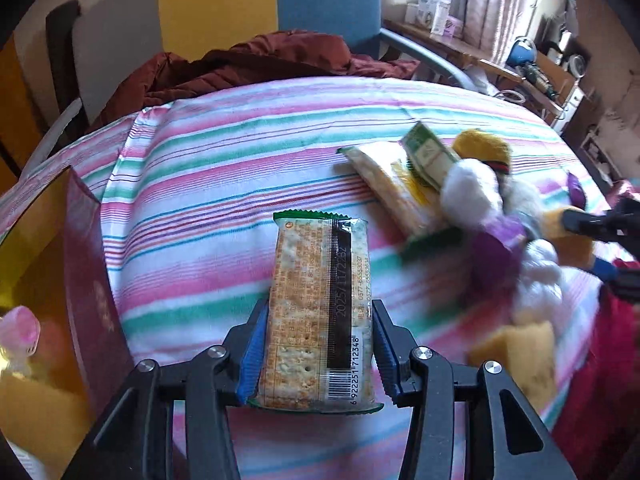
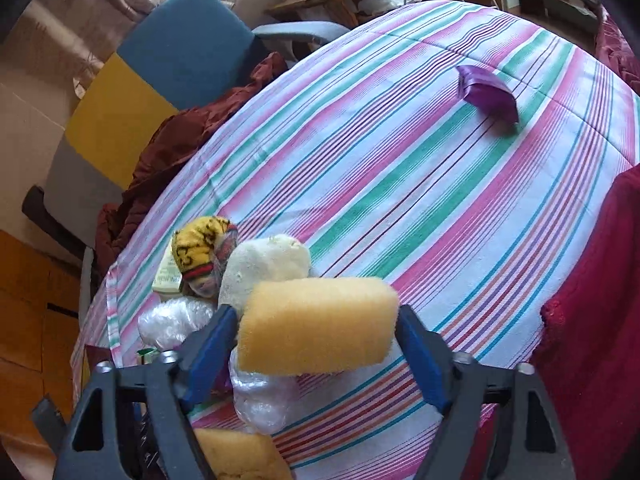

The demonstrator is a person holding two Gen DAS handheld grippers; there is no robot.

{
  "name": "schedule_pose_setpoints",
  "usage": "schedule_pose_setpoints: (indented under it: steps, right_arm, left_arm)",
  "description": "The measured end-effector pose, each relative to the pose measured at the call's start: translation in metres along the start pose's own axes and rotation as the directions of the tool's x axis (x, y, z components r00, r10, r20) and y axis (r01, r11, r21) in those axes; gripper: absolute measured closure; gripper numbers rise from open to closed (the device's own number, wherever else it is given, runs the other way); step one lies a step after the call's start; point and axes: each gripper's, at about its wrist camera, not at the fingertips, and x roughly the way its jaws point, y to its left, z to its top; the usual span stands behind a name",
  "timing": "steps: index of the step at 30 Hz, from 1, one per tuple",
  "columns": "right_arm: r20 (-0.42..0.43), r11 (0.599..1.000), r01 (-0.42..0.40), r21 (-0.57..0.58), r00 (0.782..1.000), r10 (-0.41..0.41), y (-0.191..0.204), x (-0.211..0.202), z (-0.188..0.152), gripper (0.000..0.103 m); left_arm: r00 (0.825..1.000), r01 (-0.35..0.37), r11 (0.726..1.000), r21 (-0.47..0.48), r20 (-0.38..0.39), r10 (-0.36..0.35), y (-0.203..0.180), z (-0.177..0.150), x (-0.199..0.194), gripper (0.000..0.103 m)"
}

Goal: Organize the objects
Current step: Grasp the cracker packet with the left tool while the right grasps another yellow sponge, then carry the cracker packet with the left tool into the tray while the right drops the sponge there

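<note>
A long cracker packet point(image 1: 316, 280) with a barcode on it sticks forward above the striped cloth point(image 1: 200, 200), and my left gripper point(image 1: 320, 312) is shut on its near end, blue pads against both sides. In the right wrist view my right gripper point(image 2: 316, 316) is shut on a yellow sponge point(image 2: 316, 328), its pads pressing on the two ends. Just behind it lies a pile: a white sponge point(image 2: 268, 264), a doll in a yellow cap point(image 2: 204, 248) and bubble wrap point(image 2: 176, 320). A second cracker packet point(image 1: 396, 184) and a green box point(image 1: 428, 152) lie by that pile.
A purple packet point(image 2: 488, 94) lies alone far out on the striped cloth point(image 2: 400, 180). A dark red box point(image 1: 92, 280) stands at the left edge. Another yellow sponge point(image 1: 520, 352) lies near the right. Red fabric point(image 2: 600, 320) borders the right side; a maroon jacket point(image 1: 260, 60) and a blue chair point(image 1: 328, 4) sit behind.
</note>
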Motion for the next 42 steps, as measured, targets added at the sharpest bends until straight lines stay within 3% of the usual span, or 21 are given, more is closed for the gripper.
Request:
schedule_pose_setpoints:
  steps: [5, 10, 15, 22, 28, 32, 36, 39, 42]
  right_arm:
    - [0.01, 0.999, 0.001, -0.051, 1.0, -0.001, 0.006, -0.005, -0.004, 0.041]
    - [0.098, 0.997, 0.007, -0.082, 0.995, 0.001, 0.01, -0.026, -0.005, 0.041]
    - [0.198, 0.98, -0.022, -0.197, 0.978, 0.061, 0.032, -0.052, -0.012, 0.041]
    - [0.198, 0.931, -0.051, -0.361, 0.972, 0.13, 0.076, -0.06, -0.032, 0.041]
    - [0.157, 0.851, -0.109, -0.513, 0.963, 0.218, 0.126, -0.081, -0.068, 0.041]
    - [0.099, 0.779, -0.17, -0.603, 0.953, 0.285, 0.165, -0.092, -0.099, 0.041]
    - [-0.005, 0.693, -0.253, -0.675, 0.941, 0.338, 0.205, -0.09, -0.136, 0.041]
    - [-0.071, 0.648, -0.298, -0.701, 0.933, 0.353, 0.224, -0.084, -0.159, 0.041]
    - [-0.118, 0.61, -0.324, -0.723, 0.928, 0.353, 0.238, -0.078, -0.179, 0.041]
  left_arm:
    - [0.998, 0.034, 0.999, 0.012, 0.049, -0.035, 0.001, -0.013, -0.036, 0.054]
    - [0.991, 0.063, 0.998, 0.0, 0.12, -0.062, 0.014, -0.025, -0.082, 0.054]
    - [0.979, 0.084, 0.995, -0.056, 0.19, -0.072, 0.042, -0.039, -0.127, 0.054]
    - [0.967, 0.038, 0.972, -0.232, 0.254, 0.023, 0.124, -0.071, -0.178, 0.054]
    - [0.956, -0.02, 0.914, -0.405, 0.259, 0.136, 0.203, -0.107, -0.205, 0.054]
    - [0.964, -0.002, 0.893, -0.449, 0.238, 0.122, 0.231, -0.122, -0.205, 0.054]
    - [0.98, -0.005, 0.915, -0.402, 0.179, 0.084, 0.234, -0.125, -0.194, 0.054]
    - [0.992, 0.013, 0.95, -0.313, 0.124, 0.027, 0.228, -0.117, -0.179, 0.054]
    - [0.997, -0.034, 0.973, -0.226, 0.056, 0.048, 0.22, -0.102, -0.162, 0.054]
